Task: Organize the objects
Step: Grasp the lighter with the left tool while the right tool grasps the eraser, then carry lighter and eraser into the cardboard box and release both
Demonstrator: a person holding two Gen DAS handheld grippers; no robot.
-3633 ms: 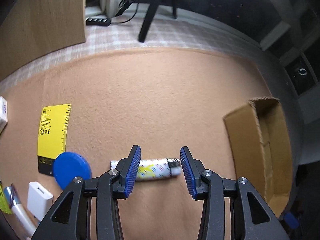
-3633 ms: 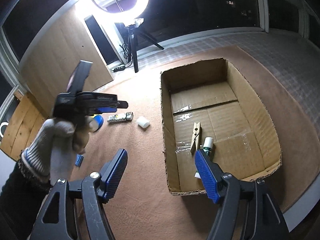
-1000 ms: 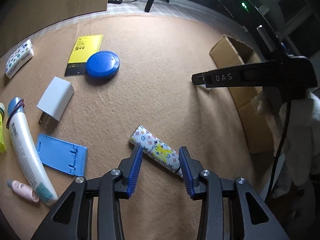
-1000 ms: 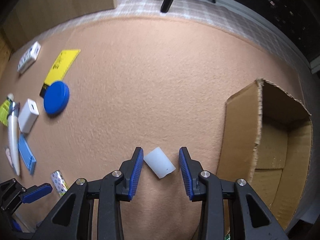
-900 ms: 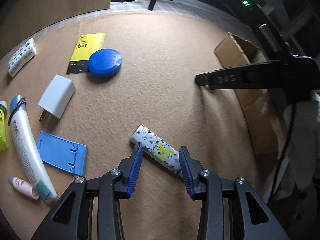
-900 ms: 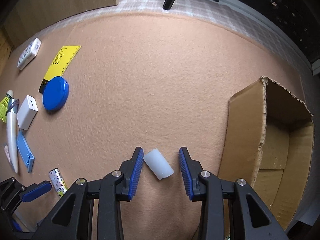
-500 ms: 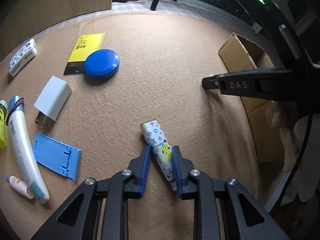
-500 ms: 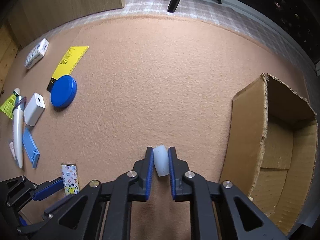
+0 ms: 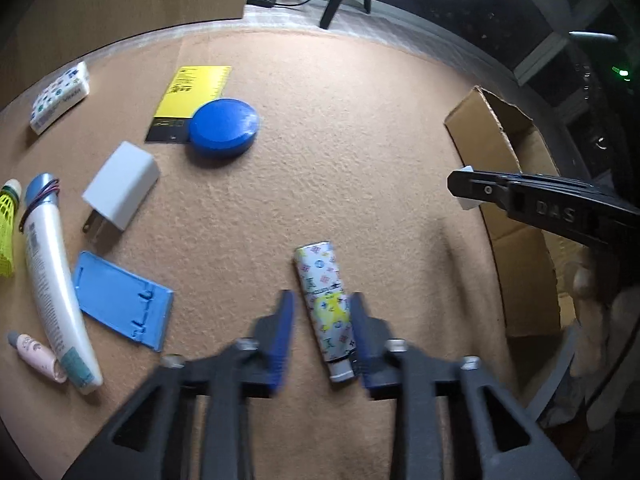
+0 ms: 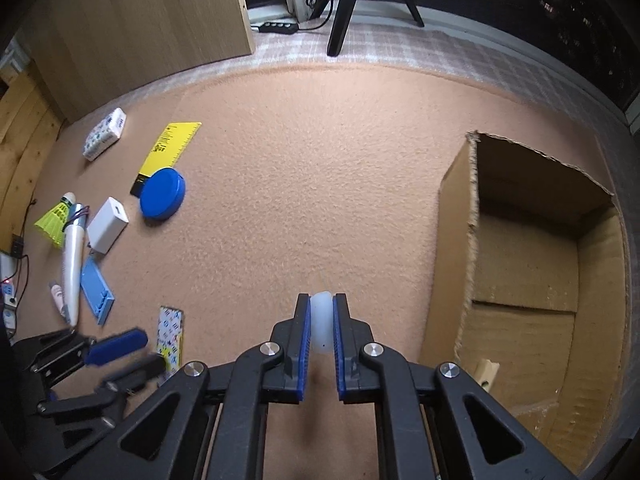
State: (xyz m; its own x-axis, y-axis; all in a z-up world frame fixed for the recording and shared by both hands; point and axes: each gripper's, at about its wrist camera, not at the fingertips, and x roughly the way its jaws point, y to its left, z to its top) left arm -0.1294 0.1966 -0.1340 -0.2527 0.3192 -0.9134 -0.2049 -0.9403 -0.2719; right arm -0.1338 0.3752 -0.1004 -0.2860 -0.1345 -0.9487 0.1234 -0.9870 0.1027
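The right tongs (image 10: 321,334) are clamped on a small white cap (image 10: 321,322), held above the carpet just left of the cardboard box (image 10: 460,240); judging by this, a short move right drops it in. The left tongs (image 9: 322,334) stand apart astride the patterned lighter (image 9: 325,304), lying on the carpet, its long axis running along the fingers.

a tan carpet (image 10: 320,160) over checked flooring (image 10: 400,46) — wooden panel (image 10: 140,12), black tripod legs (image 10: 344,0), dark windows behind.
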